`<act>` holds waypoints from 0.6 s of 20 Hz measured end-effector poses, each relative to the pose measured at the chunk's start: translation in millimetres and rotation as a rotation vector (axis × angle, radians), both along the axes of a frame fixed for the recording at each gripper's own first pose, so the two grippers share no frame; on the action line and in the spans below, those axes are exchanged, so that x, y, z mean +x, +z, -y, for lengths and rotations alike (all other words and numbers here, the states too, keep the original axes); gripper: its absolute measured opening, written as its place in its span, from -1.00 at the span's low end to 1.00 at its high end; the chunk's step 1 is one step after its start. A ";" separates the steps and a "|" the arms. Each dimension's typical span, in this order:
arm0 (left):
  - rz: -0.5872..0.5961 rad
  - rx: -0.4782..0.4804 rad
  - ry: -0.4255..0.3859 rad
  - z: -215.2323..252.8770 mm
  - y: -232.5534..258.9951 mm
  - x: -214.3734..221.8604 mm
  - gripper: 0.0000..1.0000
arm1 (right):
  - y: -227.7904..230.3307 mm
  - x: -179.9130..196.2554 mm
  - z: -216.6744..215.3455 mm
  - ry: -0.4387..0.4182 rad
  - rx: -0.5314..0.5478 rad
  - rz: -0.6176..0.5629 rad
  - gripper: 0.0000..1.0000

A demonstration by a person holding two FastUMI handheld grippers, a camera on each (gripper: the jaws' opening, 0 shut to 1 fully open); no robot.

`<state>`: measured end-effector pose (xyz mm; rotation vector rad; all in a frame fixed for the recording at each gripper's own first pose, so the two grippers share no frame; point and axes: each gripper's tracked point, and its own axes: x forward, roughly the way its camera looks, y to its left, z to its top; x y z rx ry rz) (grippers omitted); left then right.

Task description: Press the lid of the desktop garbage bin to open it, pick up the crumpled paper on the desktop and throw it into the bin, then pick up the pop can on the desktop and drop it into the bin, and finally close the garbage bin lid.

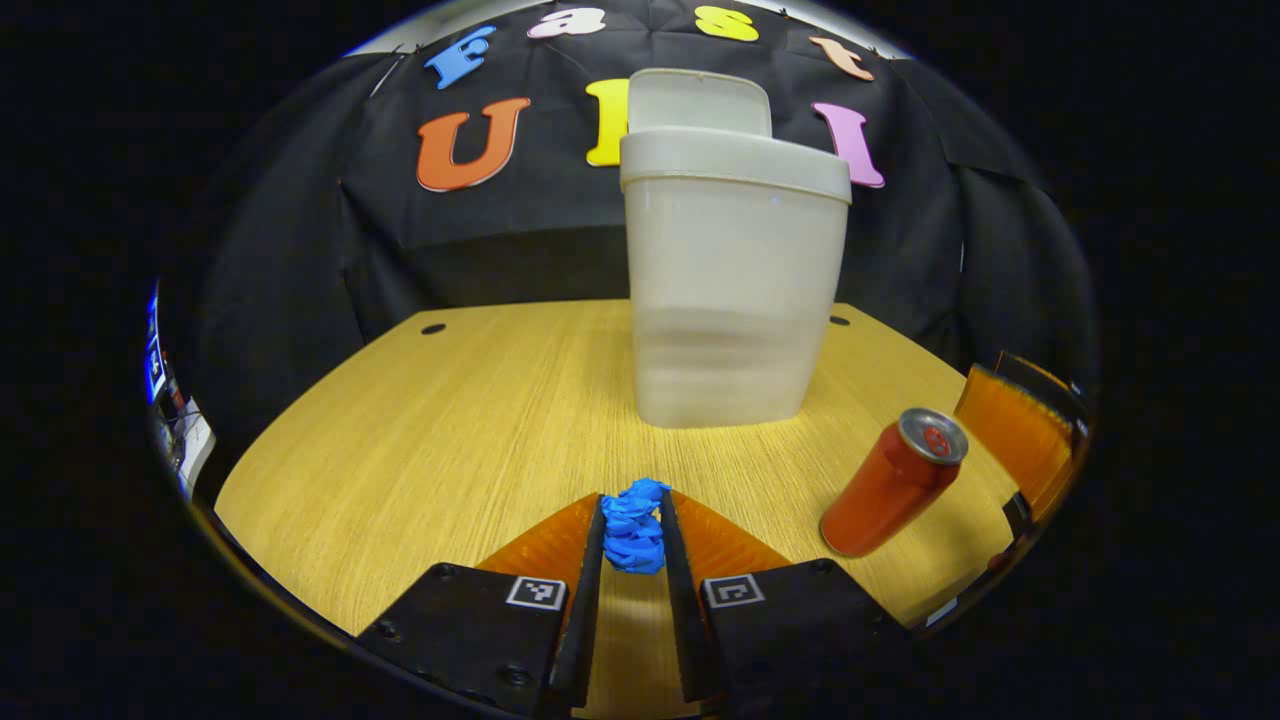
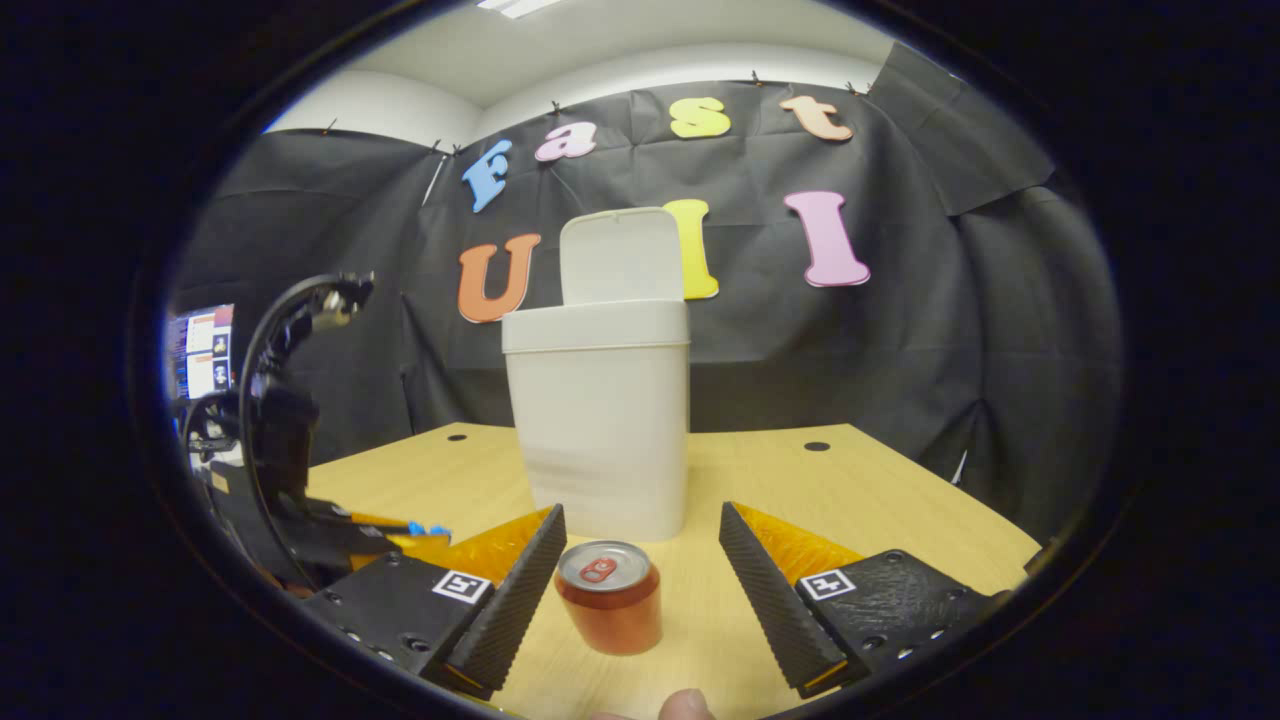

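Note:
The white desktop bin stands on the wooden table with its lid tipped up open. My left gripper is shut on a crumpled blue paper, low over the table in front of the bin. An orange pop can stands upright to its right. In the right gripper view the bin and its raised lid are straight ahead. The can stands between the wide-apart fingers of my open right gripper, touching neither. The left gripper with the blue paper shows at far left.
The wooden table has small round holes near its back edge. A black lamp-like stand and a monitor sit off the table's left side. A fingertip shows at the bottom of the right gripper view.

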<state>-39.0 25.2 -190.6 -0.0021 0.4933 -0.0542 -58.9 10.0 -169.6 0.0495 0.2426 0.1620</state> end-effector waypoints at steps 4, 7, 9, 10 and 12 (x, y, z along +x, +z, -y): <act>0.138 -0.008 0.024 -6.8 45.5 7.1 -0.28 | -12.7 1.2 -7.4 0.006 -0.033 -0.027 0.92; 0.226 -0.017 0.037 -11.5 75.4 7.6 -0.28 | -24.6 1.4 -11.2 0.008 -0.037 -0.057 0.93; 0.285 -0.024 0.040 -12.9 92.8 7.5 -0.29 | -33.7 2.1 -11.9 0.005 -0.049 -0.079 0.92; 0.307 -0.024 0.041 -12.9 99.6 6.6 -0.29 | -38.1 2.4 -10.9 0.001 -0.054 -0.088 0.92; 0.345 -0.016 0.040 -14.0 110.7 5.7 -0.29 | -46.6 4.0 -10.4 -0.004 -0.053 -0.112 0.92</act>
